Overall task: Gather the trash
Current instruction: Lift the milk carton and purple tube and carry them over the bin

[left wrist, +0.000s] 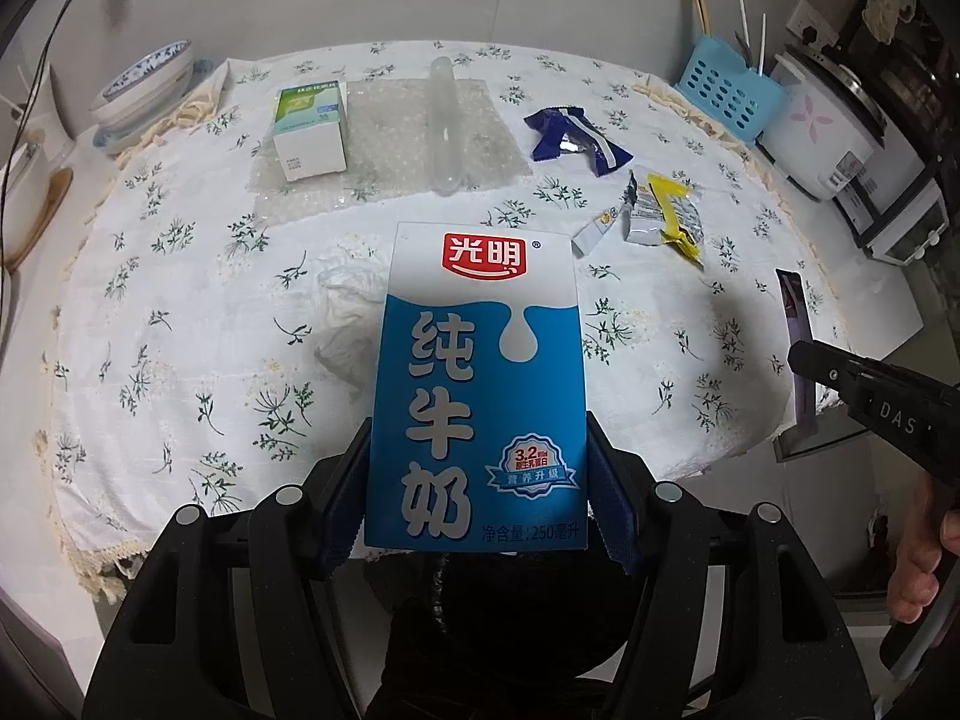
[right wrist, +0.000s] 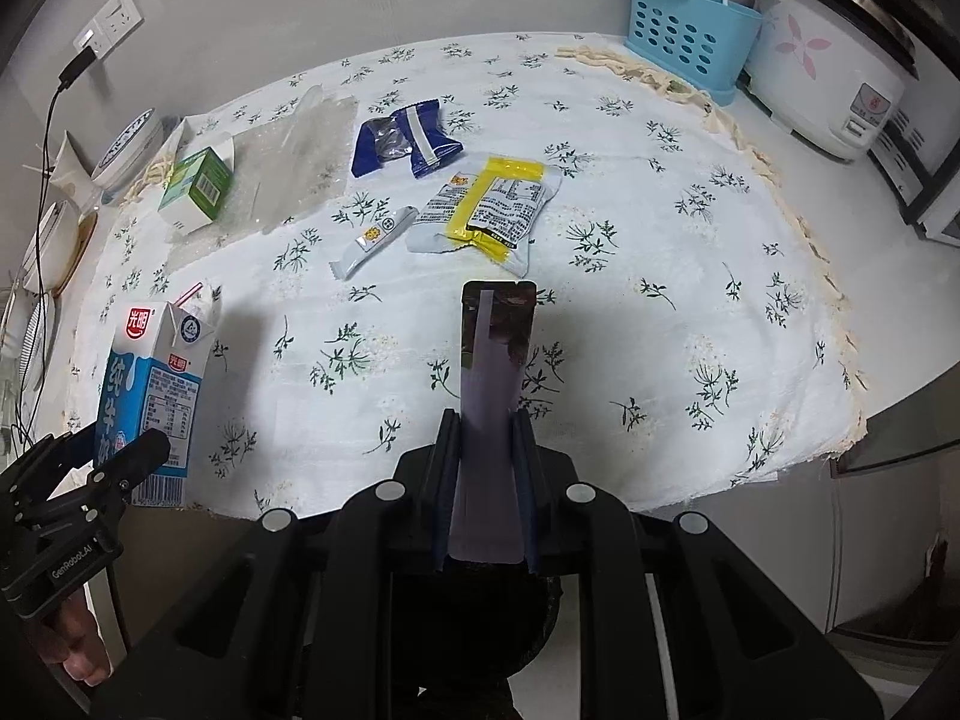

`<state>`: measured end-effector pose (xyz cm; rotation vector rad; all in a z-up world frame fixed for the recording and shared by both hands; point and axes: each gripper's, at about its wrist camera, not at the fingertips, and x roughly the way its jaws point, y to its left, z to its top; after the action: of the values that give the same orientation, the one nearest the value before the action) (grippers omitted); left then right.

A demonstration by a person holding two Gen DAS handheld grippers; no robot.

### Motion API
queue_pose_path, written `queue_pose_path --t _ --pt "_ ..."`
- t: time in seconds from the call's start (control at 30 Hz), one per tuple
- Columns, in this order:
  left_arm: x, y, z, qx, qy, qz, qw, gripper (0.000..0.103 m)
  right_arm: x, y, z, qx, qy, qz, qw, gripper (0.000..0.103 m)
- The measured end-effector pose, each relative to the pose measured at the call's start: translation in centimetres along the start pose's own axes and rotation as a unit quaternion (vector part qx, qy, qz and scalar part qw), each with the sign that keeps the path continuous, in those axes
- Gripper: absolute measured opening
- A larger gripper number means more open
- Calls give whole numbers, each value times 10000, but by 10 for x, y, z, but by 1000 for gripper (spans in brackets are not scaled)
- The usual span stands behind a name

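Note:
My left gripper point(left wrist: 477, 474) is shut on a blue and white milk carton point(left wrist: 480, 384), held upright above the near table edge; the carton also shows in the right wrist view point(right wrist: 153, 384). My right gripper point(right wrist: 486, 468) is shut on a flat purple wrapper point(right wrist: 492, 372), seen edge-on in the left wrist view point(left wrist: 798, 348). On the floral tablecloth point(right wrist: 660, 330) lie a dark blue wrapper point(right wrist: 408, 141), a yellow and white wrapper point(right wrist: 489, 210), a small white sachet point(right wrist: 372, 240), a green and white box point(left wrist: 309, 129), a clear tube point(left wrist: 445, 126) and a crumpled tissue point(left wrist: 348, 324).
A blue perforated utensil basket point(right wrist: 684, 30) and a white rice cooker point(right wrist: 840, 72) stand at the back right. A blue patterned bowl point(left wrist: 144, 90) and a wooden spoon point(left wrist: 42, 210) are at the left. A dark opening point(left wrist: 498, 630) lies below the grippers.

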<state>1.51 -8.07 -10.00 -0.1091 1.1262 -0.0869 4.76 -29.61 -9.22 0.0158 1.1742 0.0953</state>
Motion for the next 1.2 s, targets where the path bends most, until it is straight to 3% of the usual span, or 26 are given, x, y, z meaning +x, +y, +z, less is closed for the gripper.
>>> queue_pose_path --t 0.57,1.2 --pt "-19 -18 -40 -162 -173 -172 9996 63 -19 -4 -46 -242 -108 206 9994 17" --pt "-19 -29 -97 -360 -108 -177 9991 63 -6 1 -104 -561 163 438 9973 17"
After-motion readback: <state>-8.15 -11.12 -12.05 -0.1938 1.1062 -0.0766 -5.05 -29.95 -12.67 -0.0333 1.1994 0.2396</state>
